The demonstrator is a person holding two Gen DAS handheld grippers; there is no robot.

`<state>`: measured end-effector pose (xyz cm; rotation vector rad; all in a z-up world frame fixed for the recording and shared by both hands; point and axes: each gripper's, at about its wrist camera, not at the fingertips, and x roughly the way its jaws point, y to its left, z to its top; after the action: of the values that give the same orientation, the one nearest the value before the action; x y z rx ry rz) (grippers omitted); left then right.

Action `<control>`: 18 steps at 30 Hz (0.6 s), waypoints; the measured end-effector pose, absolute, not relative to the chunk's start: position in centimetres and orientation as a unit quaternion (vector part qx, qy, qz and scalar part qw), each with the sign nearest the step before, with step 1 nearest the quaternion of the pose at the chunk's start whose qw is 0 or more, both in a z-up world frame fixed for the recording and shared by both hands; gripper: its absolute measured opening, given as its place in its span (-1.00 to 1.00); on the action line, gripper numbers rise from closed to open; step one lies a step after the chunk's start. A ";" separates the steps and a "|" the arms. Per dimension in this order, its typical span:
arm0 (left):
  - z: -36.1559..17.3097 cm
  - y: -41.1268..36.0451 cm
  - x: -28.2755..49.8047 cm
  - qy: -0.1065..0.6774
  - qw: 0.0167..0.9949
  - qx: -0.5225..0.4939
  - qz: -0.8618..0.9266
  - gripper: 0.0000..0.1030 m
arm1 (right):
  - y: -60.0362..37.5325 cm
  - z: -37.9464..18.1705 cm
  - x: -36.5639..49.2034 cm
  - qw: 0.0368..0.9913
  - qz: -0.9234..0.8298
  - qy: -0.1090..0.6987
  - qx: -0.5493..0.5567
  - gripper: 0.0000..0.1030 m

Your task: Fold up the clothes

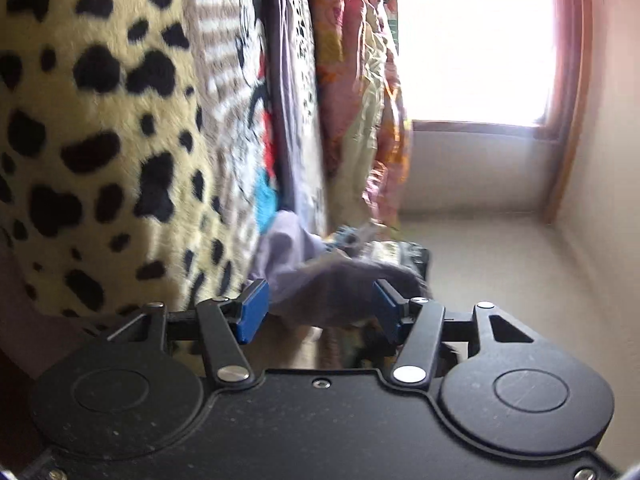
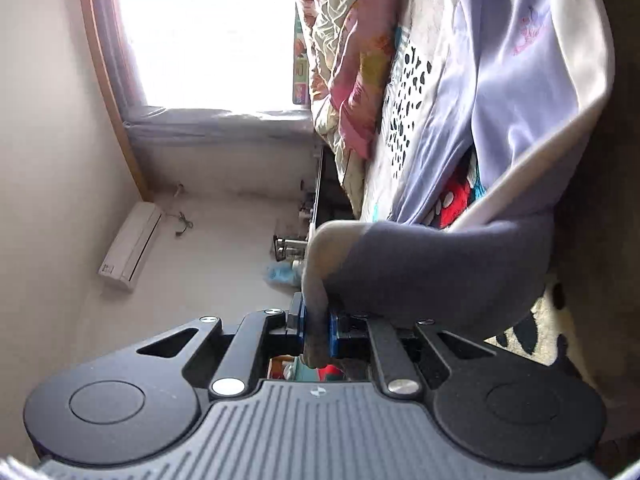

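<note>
Both views are rolled sideways, so the bed stands upright in them. A lavender garment (image 2: 500, 100) with a grey sleeve (image 2: 440, 272) lies over the bed. My right gripper (image 2: 316, 328) is shut on the end of that sleeve, which is pinched between the blue pads. In the left wrist view my left gripper (image 1: 320, 312) has its blue pads well apart, and a bunch of the lavender garment (image 1: 320, 292) lies between them. I cannot see the pads pressing on it. A blurred dark object (image 1: 392, 254) just beyond that cloth looks like the other gripper.
A cream blanket with black spots (image 1: 100, 120) and a cartoon-print blanket (image 1: 224, 60) cover the bed. A crumpled pink and yellow quilt (image 2: 352, 60) lies at its far side. Behind it are a bright window (image 2: 208, 32), plain walls and an air conditioner (image 2: 132, 244).
</note>
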<state>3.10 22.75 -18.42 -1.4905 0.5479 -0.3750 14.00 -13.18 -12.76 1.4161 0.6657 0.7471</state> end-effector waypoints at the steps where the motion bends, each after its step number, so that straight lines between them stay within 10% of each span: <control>1: -18.6 22.8 3.1 0.244 0.679 -0.671 -0.170 0.09 | -12.3 -13.4 13.8 0.641 0.327 0.299 0.627 -0.74; 8: -18.5 24.2 2.7 0.245 0.688 -0.669 -0.139 0.04 | -8.6 -17.5 11.2 0.610 0.305 0.336 0.649 -0.74; 18: -16.1 23.8 4.2 0.241 0.758 -0.590 -0.142 -0.83 | -7.6 -18.1 10.2 0.612 0.316 0.354 0.633 -0.72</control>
<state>4.19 23.81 -16.12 -1.2854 0.5245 -0.3105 10.18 -7.59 -18.15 1.4608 0.8161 0.7283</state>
